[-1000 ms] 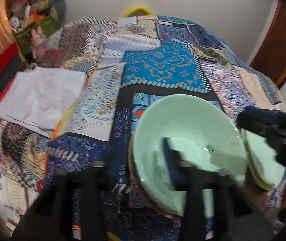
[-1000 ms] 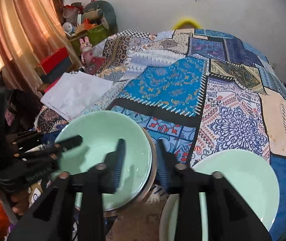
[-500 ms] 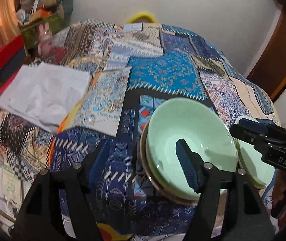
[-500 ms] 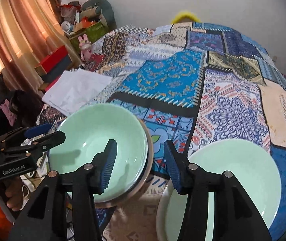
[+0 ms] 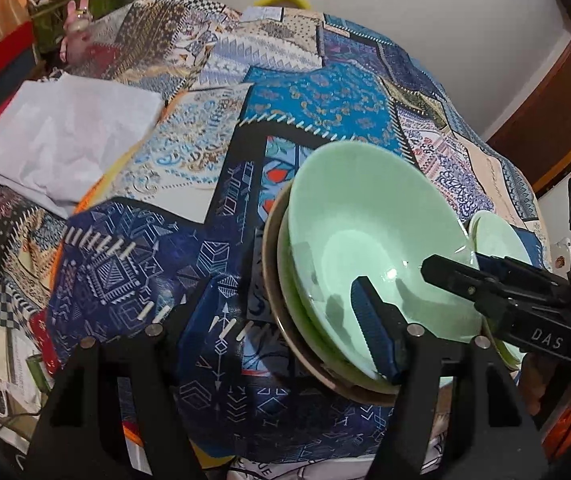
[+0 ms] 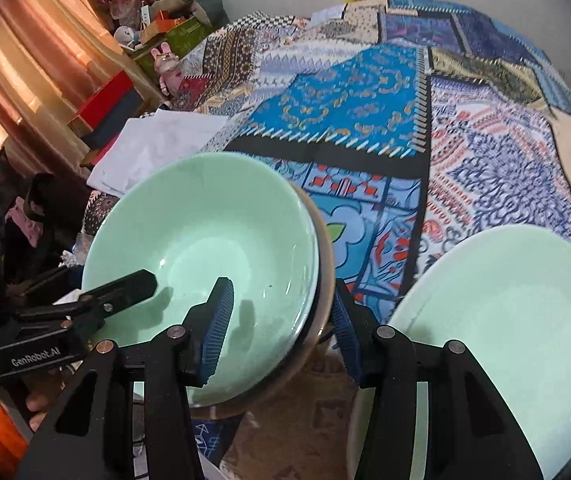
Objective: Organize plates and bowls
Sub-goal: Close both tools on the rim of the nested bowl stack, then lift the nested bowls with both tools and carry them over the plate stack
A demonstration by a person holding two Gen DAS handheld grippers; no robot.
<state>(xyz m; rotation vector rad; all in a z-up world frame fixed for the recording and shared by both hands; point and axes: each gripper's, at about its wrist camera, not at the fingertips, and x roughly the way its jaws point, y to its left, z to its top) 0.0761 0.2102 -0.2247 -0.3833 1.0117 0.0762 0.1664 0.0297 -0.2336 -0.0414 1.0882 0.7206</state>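
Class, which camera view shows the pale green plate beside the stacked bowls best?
The right wrist view: the pale green plate fills its lower right, nearly whole. The left wrist view shows only a sliver of it, behind the bowl stack.

Right gripper [image 6: 281, 320] jaws apart astride green bowl [image 6: 205, 256] rim, green plate [image 6: 505, 340] just right, left gripper [image 6: 125, 288] opp. side

Pale mint-green bowl [image 5: 373, 236], glossy and empty, mouth up, slightly tilted, nested on top of a small stack: a greener dish [image 5: 297, 312] just beneath, a brownish-rimmed one [image 5: 271, 280] at the bottom. Stack near the front edge of the patchwork-covered table [image 6: 345, 96]. Just beside it, to the right, apart from the stack: a pale mint-green plate [image 6: 505, 320], wide and shallow, empty, face up, also on the cloth.
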